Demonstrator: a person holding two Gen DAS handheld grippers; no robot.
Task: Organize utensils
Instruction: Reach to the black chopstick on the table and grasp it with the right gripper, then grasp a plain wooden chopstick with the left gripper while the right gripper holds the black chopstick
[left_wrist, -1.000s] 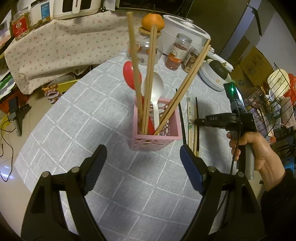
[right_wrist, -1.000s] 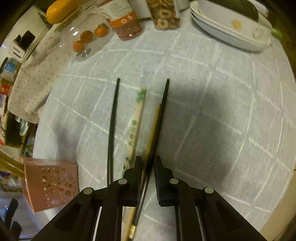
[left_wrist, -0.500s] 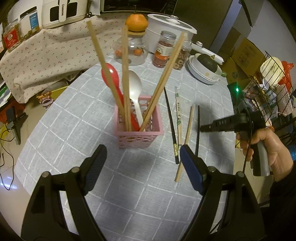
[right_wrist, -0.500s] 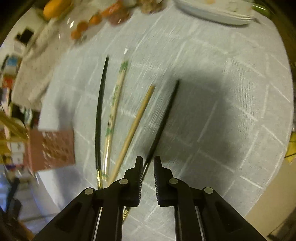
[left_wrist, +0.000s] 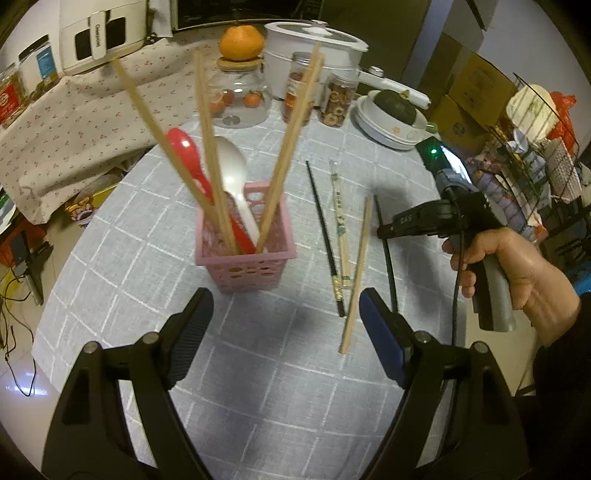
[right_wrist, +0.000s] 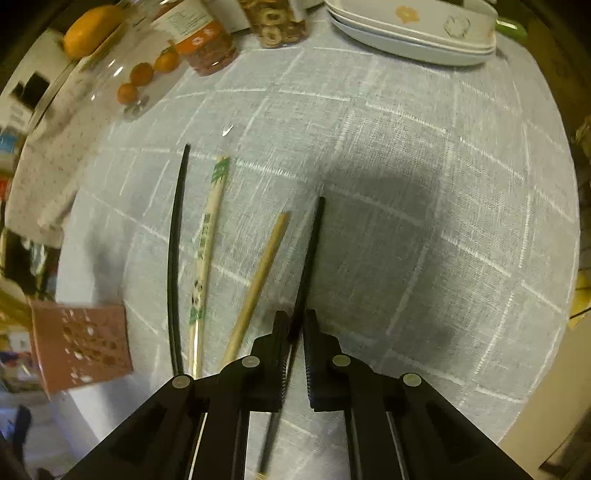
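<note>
A pink perforated basket (left_wrist: 247, 269) stands on the grey checked tablecloth. It holds several wooden chopsticks (left_wrist: 284, 155), a red spoon (left_wrist: 184, 151) and a white spoon (left_wrist: 231, 158). My left gripper (left_wrist: 286, 325) hovers open and empty just in front of it. To the basket's right lie a black chopstick (right_wrist: 174, 240), a printed paper-wrapped chopstick (right_wrist: 207, 243) and a plain wooden chopstick (right_wrist: 262, 273). My right gripper (right_wrist: 293, 325), held by a hand (left_wrist: 517, 266), points steeply down. Its jaws are closing on a second black chopstick (right_wrist: 312, 251) near its lower end.
At the back stand a glass jar (left_wrist: 240, 99) with an orange on its lid, two snack jars (left_wrist: 338, 99), a white cooker (left_wrist: 314, 44) and stacked plates (right_wrist: 413, 33). A floral cloth (left_wrist: 74, 122) covers a surface at left. The table's edge curves close at right (right_wrist: 546, 369).
The right gripper has slid the black chopstick sideways, away from the wooden one, and its jaws have narrowed onto it. The left gripper has drifted, so the basket now sits further left.
</note>
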